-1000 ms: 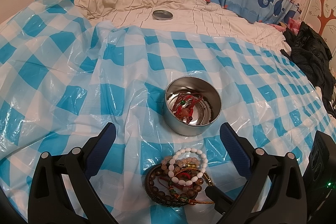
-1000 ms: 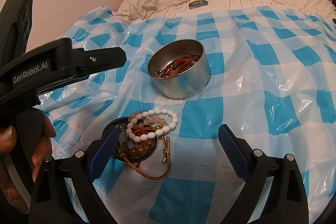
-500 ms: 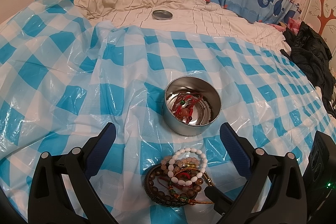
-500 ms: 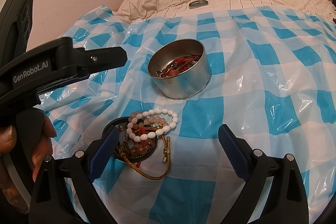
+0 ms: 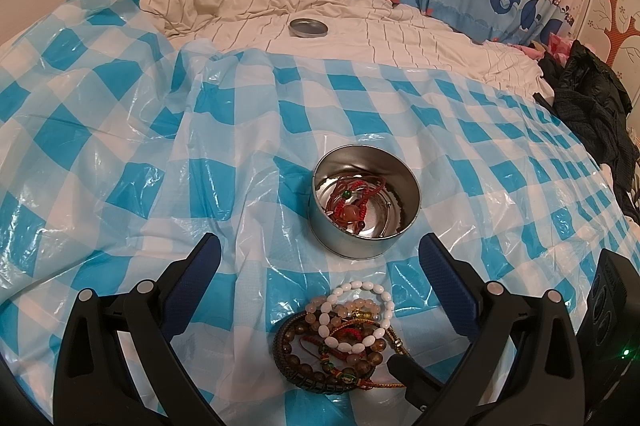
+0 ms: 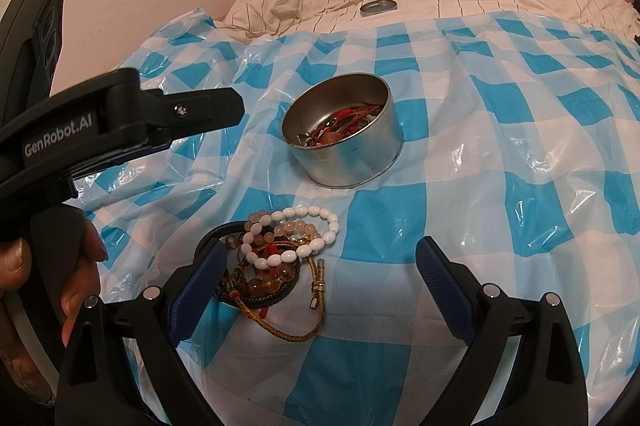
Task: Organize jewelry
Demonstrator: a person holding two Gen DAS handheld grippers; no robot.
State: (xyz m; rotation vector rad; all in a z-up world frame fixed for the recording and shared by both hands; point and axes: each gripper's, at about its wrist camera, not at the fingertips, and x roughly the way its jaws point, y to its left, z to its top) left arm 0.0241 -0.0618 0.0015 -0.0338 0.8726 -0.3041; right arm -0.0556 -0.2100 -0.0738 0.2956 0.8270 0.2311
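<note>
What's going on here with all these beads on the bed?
A person holds two handheld grippers over a checked plastic sheet on a bed. Both the left gripper and right gripper are open and empty. A pile of bracelets lies on the sheet in front of a round metal tin, which already holds some red cord jewelry. The tin's lid sits farther back.

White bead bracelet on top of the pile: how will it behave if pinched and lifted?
The white bead bracelet is strung, so probably floppy and drooping. It overlaps the other bracelets, so it may drag them. Its glossy beads could slip.
</note>
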